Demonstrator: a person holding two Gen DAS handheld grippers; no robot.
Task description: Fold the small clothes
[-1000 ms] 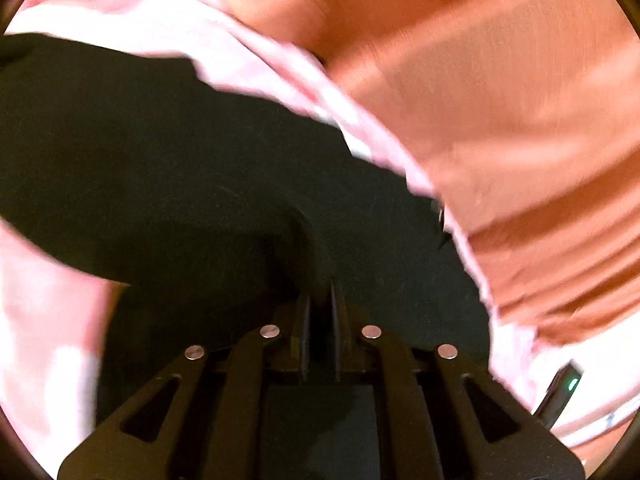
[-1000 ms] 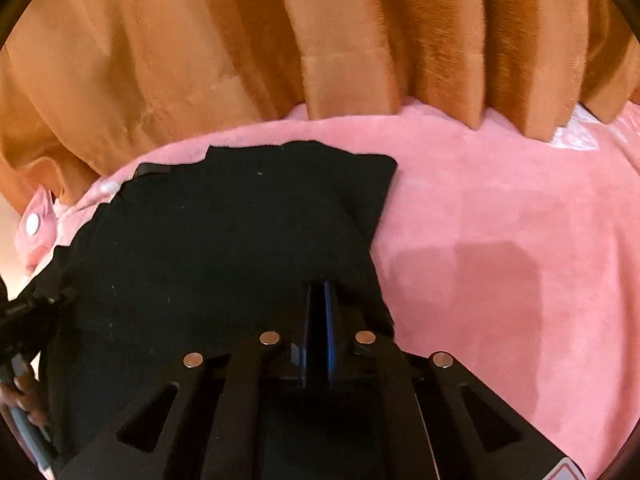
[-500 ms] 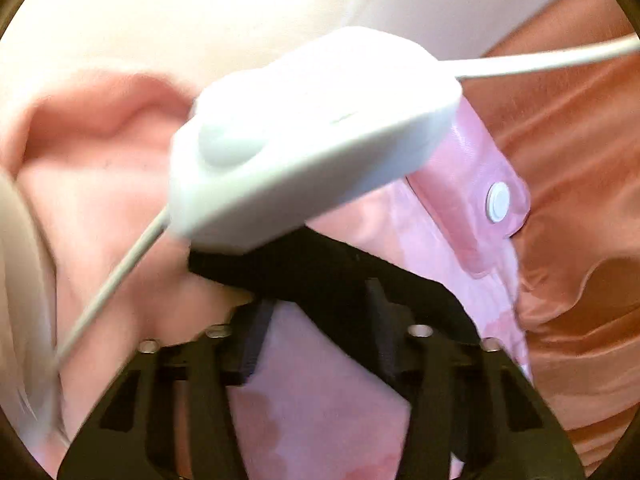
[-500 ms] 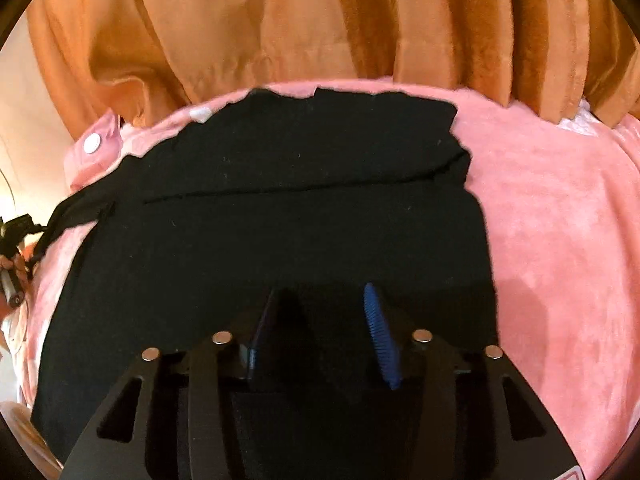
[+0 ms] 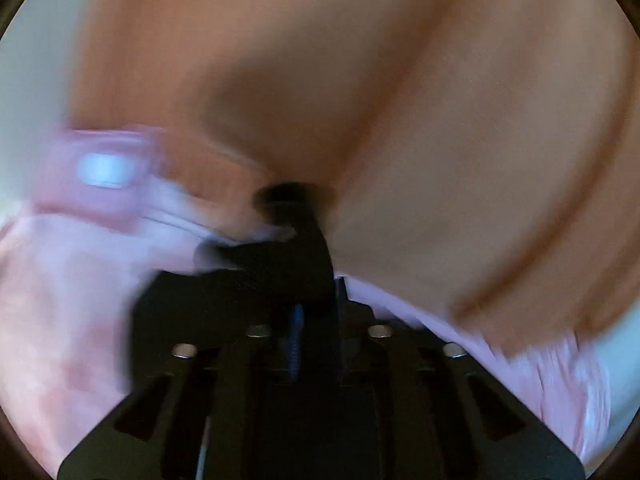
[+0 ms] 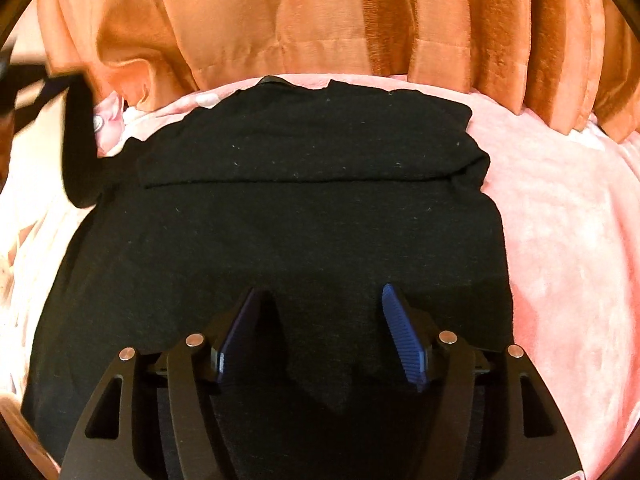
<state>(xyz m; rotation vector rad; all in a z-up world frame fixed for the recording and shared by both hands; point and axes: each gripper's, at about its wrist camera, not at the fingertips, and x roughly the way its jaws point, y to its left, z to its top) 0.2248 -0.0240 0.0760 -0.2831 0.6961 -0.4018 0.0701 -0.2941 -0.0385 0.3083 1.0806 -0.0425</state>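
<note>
Blurring hides left gripper (image 5: 316, 320) jaws' hold on black garment (image 6: 280, 208).

A pink plush blanket (image 6: 568, 240) covers the bed, and a black garment (image 6: 304, 208) lies flat on it, its far part folded over.

Two close wrist views; shared black garment (image 6: 304, 208)

right gripper (image 6: 320, 332): jaws just opened, nothing gripped | black garment (image 6: 304, 200): flat on pink blanket (image 6: 560, 240), far edge folded over
</note>
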